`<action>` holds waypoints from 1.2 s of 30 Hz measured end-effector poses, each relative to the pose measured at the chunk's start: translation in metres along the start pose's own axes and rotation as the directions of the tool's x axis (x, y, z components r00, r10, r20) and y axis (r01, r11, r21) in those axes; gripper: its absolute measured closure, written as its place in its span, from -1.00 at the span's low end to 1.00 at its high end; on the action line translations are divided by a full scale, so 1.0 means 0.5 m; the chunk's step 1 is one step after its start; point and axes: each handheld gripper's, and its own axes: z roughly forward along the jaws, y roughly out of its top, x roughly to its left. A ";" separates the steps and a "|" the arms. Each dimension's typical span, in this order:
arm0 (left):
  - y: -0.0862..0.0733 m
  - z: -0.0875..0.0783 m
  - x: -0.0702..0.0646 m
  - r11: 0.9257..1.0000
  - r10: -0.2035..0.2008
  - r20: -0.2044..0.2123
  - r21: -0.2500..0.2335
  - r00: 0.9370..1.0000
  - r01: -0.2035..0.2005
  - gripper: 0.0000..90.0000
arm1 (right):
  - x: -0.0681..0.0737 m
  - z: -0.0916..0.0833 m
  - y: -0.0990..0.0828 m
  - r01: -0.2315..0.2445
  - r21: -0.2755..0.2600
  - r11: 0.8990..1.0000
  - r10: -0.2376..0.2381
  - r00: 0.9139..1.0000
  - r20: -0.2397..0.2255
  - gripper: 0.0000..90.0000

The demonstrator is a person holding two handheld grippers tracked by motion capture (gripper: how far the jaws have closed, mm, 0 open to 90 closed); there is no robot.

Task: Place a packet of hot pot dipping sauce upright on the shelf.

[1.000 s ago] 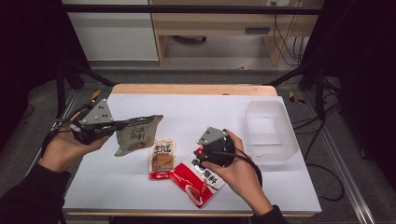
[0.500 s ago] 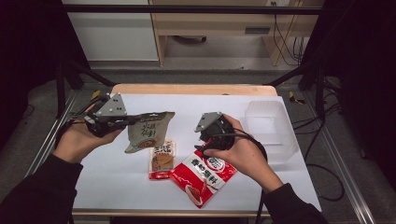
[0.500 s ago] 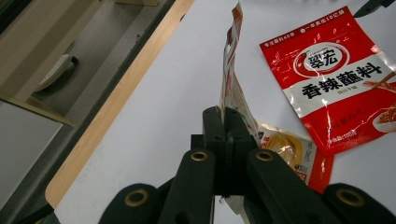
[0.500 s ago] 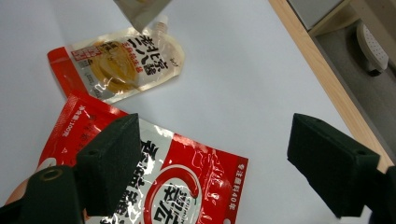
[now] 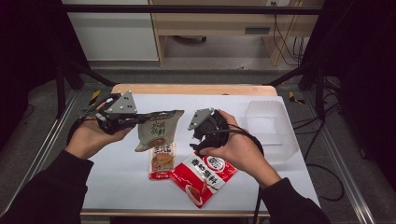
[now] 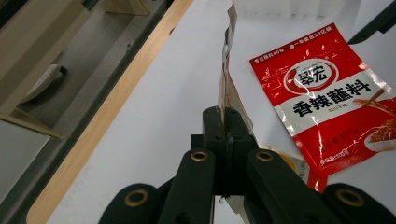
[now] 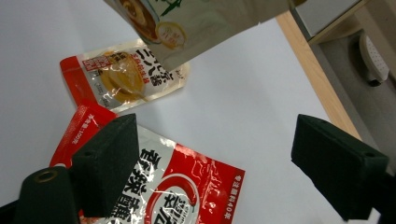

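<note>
We identify the location as a laboratory recording station. A white tabletop (image 5: 116, 182) with a wooden rear edge sits inside a black metal frame (image 5: 187, 9). Loose cables (image 5: 285, 42) hang by plain cabinets (image 5: 112, 35) behind, and dark curtains (image 5: 364, 70) enclose both sides.

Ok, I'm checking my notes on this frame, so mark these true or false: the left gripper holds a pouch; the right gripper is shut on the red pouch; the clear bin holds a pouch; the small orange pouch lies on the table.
1. The left gripper holds a pouch. True: its jaws are shut on the edge of the green pouch, lifted off the table.
2. The right gripper is shut on the red pouch. False: its jaws stand wide open above it, nothing between them.
3. The clear bin holds a pouch. False: it looks empty.
4. The small orange pouch lies on the table. True, beside the red pouch.
</note>
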 end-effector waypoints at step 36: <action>0.052 0.030 -0.082 0.992 0.116 0.103 -0.050 0.988 -0.112 1.00 | -0.019 0.021 0.049 0.087 0.004 0.996 -0.086 0.983 -0.160 0.17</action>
